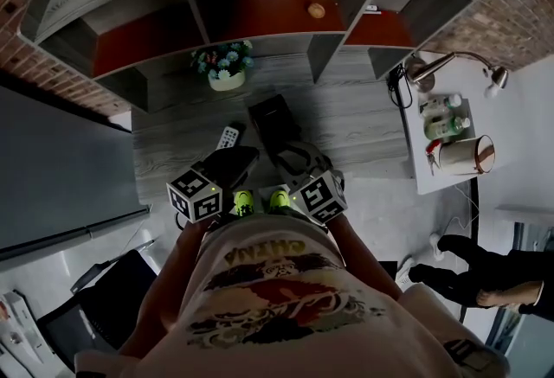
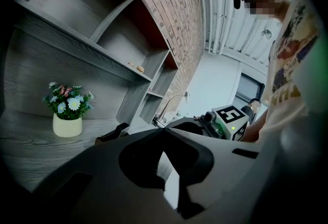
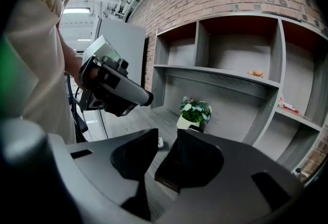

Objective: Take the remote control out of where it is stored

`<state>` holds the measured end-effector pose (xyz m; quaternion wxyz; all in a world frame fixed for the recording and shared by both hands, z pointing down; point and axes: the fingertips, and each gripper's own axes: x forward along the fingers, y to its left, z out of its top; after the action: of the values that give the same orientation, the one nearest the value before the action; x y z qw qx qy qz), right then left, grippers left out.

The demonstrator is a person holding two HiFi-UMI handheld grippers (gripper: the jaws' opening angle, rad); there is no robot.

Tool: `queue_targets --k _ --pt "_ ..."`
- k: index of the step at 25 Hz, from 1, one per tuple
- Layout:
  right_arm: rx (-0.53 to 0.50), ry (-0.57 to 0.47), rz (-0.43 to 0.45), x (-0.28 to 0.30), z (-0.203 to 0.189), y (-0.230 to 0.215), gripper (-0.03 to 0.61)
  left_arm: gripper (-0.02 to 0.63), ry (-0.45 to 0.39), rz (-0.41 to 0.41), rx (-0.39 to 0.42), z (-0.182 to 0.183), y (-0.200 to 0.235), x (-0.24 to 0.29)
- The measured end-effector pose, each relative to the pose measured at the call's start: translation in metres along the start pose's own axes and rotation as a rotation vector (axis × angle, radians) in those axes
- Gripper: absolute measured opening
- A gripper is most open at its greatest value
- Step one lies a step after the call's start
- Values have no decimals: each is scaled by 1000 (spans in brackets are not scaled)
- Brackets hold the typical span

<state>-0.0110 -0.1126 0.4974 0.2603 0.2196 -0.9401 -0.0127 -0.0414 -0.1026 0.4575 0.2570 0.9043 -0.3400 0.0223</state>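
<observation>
**Remote lies on the table, both tongs held above the front edge**

The person holds both tools close to the chest, over the table's (image 1: pixel 346 125) front edge. The left gripper (image 2: pixel 163 130) has its jaws together at the tips, with only a thin slit of light lower down and nothing in it. The right gripper (image 3: pixel 168 133) has its jaws a little apart and holds nothing; the table top shows through the gap.

The white remote control (image 1: pixel 228 137) lies flat on the grey wood, left of the middle and nearer the front edge than the back. It is apart from both tools. Just to its right stands a black box (image 1: pixel 275 121), the nearest thing to it. Behind it, at the back edge, is a pale flower pot (image 1: pixel 227 69) of blue and white blooms.

A shelf unit (image 1: pixel 260 17) rises along the back edge, with two small brown round things (image 1: pixel 309 0) in a middle compartment. Past the table's right edge stands a white side table (image 1: pixel 433 177) with a lamp (image 1: pixel 450 63), bottles (image 1: pixel 446 117) and a cup (image 1: pixel 467 154).
</observation>
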Motion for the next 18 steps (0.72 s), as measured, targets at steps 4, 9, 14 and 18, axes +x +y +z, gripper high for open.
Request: queue_targets --k 4,9,14,18 --pt "-41 17 -1 -1 -7 -10 135 0 -1 19 4 7 0 6" --pt "-73 21 8 -2 -9 -19 179 0 14 43 -9 1 5 12" --pt "-119 44 29 0 -21 -27 206 0 16 57 -18 -1 7 18" --pt "-125 50 59 2 -23 -32 223 0 21 64 -29 -6 9 22"
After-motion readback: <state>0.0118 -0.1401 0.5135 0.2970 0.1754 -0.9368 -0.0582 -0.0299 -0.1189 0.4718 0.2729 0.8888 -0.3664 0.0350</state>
